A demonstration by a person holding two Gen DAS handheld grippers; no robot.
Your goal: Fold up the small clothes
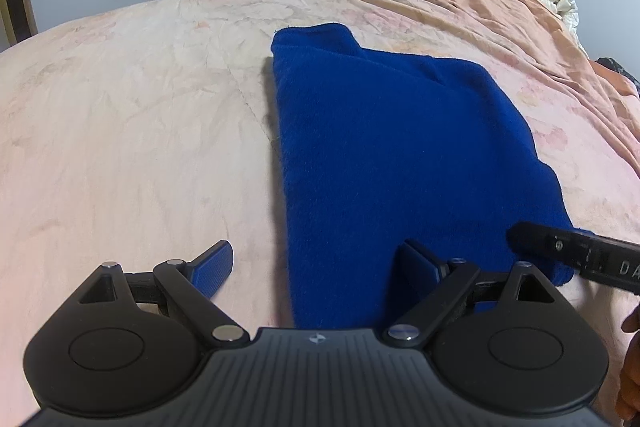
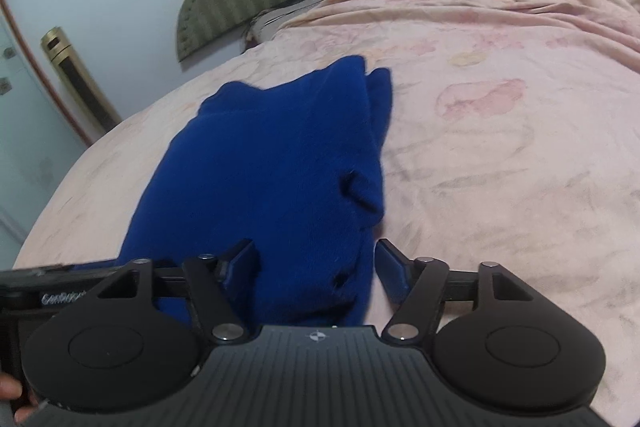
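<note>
Pink bedsheet (image 1: 120, 147) had the blue fleece (image 1: 384, 155) lying flat on it, looked soft, floppy, light; left gripper (image 1: 316, 267) and right gripper (image 2: 316, 263) both spread wide at its near edge, I'd pinch those corners

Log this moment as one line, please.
stage: mid-fold | item: blue fleece garment folded lengthwise on pink bedspread | left gripper: open over near edge | right gripper: open, straddling near corner
</note>
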